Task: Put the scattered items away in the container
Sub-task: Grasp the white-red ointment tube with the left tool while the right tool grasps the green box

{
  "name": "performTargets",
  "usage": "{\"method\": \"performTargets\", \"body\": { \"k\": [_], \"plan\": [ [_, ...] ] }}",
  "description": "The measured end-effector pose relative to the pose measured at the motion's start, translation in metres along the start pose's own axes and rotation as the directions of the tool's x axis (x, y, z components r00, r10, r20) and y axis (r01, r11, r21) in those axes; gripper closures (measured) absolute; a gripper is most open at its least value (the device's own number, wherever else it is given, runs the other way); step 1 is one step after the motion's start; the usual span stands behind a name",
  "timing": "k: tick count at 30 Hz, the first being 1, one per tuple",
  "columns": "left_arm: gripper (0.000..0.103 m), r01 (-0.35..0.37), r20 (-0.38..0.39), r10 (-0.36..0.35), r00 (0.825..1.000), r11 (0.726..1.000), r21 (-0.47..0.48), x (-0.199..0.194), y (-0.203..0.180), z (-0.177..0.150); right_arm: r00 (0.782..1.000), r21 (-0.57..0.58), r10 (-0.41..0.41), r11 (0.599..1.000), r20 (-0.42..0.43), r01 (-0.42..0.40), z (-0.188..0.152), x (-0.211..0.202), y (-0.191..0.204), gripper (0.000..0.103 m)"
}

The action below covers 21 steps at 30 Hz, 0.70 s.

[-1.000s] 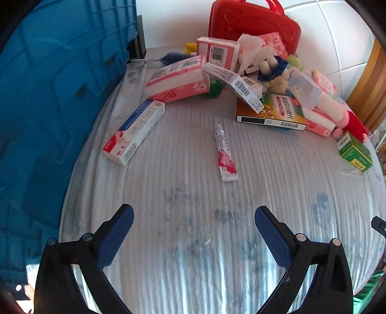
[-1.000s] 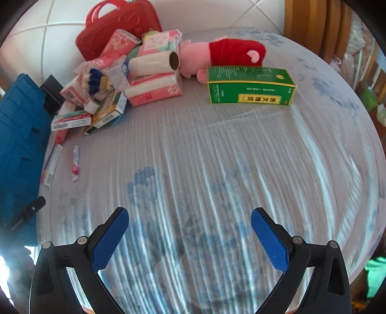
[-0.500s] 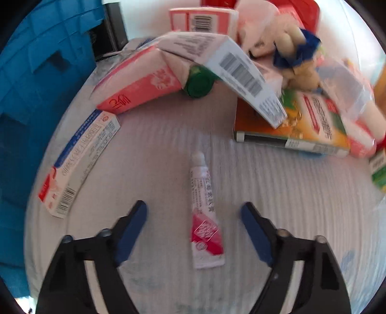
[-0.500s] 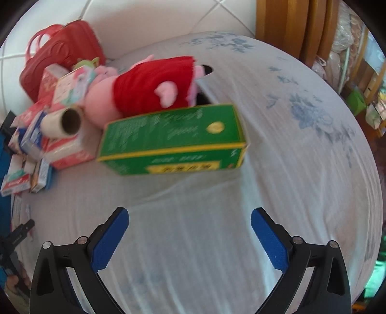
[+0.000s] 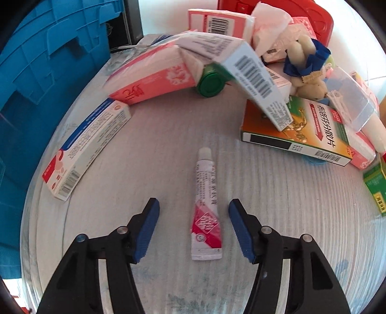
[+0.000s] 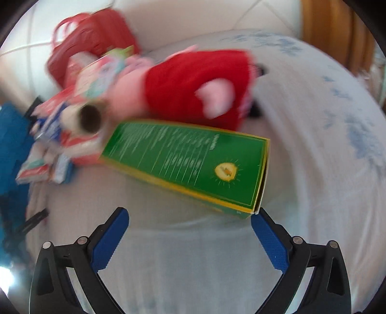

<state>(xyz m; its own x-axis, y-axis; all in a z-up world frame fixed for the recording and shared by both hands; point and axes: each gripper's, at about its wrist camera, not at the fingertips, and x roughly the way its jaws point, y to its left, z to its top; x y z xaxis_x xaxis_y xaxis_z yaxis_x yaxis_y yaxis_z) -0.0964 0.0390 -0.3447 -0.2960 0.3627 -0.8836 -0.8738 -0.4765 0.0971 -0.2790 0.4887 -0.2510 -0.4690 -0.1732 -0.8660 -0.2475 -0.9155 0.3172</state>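
A small white and pink ointment tube (image 5: 206, 210) lies on the pale bedsheet, cap pointing away. My left gripper (image 5: 194, 207) straddles its lower half; the jaws are closing, with a gap still on both sides of the tube. In the blurred right wrist view, a green and yellow box (image 6: 193, 159) lies just ahead of my right gripper (image 6: 190, 216), which stands wide open and empty; its right fingertip (image 6: 259, 217) is at the box's near corner. The blue container (image 5: 41, 79) stands along the left.
A heap lies behind the tube: a red-white toothpaste box (image 5: 86, 147), pink tissue pack (image 5: 154, 74), barcode carton (image 5: 253, 72), orange-green box (image 5: 306, 128), small plush (image 5: 304, 70) and red case (image 5: 318, 17). A pink plush in red (image 6: 193, 84) lies behind the green box.
My left gripper came down and forward over the tube and its jaws narrowed around it. My right gripper swept right and closer to the green box, which now fills the view's middle.
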Motion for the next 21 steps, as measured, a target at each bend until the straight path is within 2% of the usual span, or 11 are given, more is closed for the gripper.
{"method": "performTargets", "body": {
  "k": [1,4,6,9,11,16,21],
  "plan": [
    [0.043,-0.003,0.002,0.003,1.0,1.0,-0.001,-0.001,0.001,-0.001,0.999,-0.017,0.022,1.0,-0.025,-0.022,-0.005,0.003,0.01,0.0],
    [0.043,-0.008,0.004,0.008,1.0,1.0,-0.006,-0.003,0.002,-0.005,0.997,-0.081,0.004,0.997,-0.083,-0.01,-0.025,0.007,0.037,0.0],
    [0.056,0.005,0.0,-0.005,1.0,1.0,-0.001,-0.005,0.001,-0.009,0.993,-0.082,0.048,0.995,-0.105,-0.057,-0.036,0.003,0.044,0.0],
    [0.075,0.039,-0.018,-0.038,0.999,0.998,0.048,-0.012,-0.011,-0.018,0.997,-0.089,0.015,0.996,-0.077,-0.022,-0.047,-0.014,0.05,0.0],
    [0.076,0.051,-0.015,-0.049,0.999,0.993,0.103,-0.017,-0.023,-0.028,0.999,-0.085,-0.003,0.996,-0.053,-0.002,-0.05,-0.027,0.049,0.0],
    [0.079,0.092,-0.01,-0.091,0.996,0.992,0.082,-0.021,-0.021,-0.037,0.989,-0.116,-0.127,0.984,0.072,0.135,-0.02,-0.046,0.036,0.0],
    [0.079,0.107,-0.001,-0.107,0.994,0.994,0.033,-0.021,-0.004,-0.033,0.986,-0.131,-0.152,0.978,0.071,0.16,0.009,-0.016,0.03,0.0]
  ]
}}
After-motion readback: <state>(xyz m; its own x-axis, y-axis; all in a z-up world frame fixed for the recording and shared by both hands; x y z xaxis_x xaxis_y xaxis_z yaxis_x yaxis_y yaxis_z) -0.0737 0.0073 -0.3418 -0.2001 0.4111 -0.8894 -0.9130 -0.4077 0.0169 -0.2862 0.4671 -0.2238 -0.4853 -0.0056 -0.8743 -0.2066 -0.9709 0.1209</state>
